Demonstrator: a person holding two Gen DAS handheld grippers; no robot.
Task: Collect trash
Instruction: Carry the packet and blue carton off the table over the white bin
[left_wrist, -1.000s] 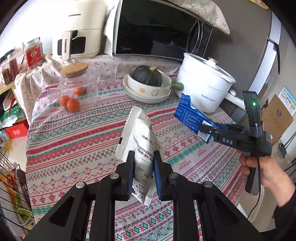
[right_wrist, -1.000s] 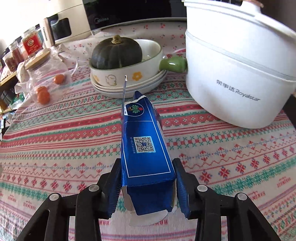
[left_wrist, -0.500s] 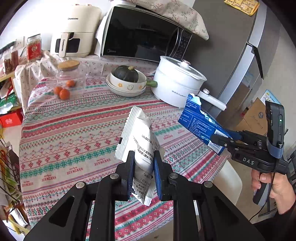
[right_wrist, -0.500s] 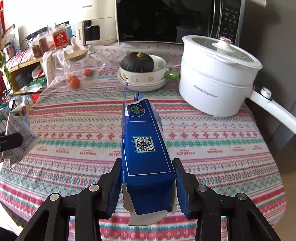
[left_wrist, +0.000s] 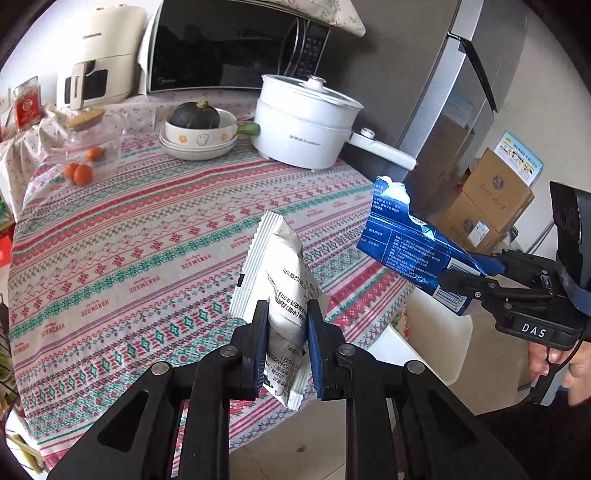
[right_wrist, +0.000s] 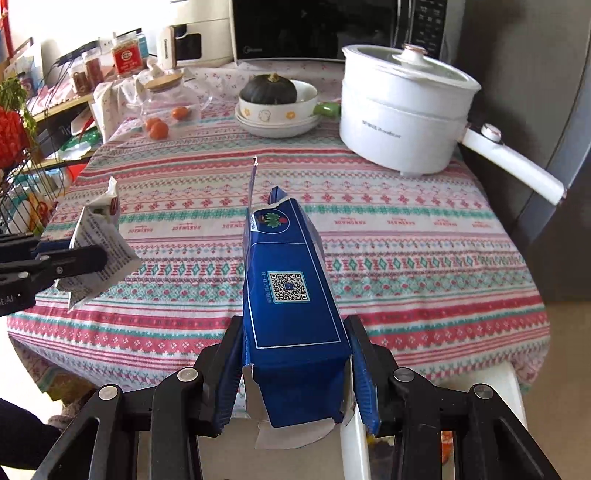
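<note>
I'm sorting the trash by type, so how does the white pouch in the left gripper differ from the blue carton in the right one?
The white pouch is a soft, crumpled packet with crimped edges; the blue carton is a stiff box with a QR code. The pouch is pinched thin in the left gripper; the carton fills wider jaws in the right gripper. Both look opened and are held off the table.

A round tabletop (right_wrist: 369, 258) under a patterned cloth carries a white electric pot (right_wrist: 402, 107), stacked bowls (right_wrist: 277, 118) holding a dark squash (right_wrist: 268, 89), and a glass jar (right_wrist: 166, 99) with oranges.
</note>
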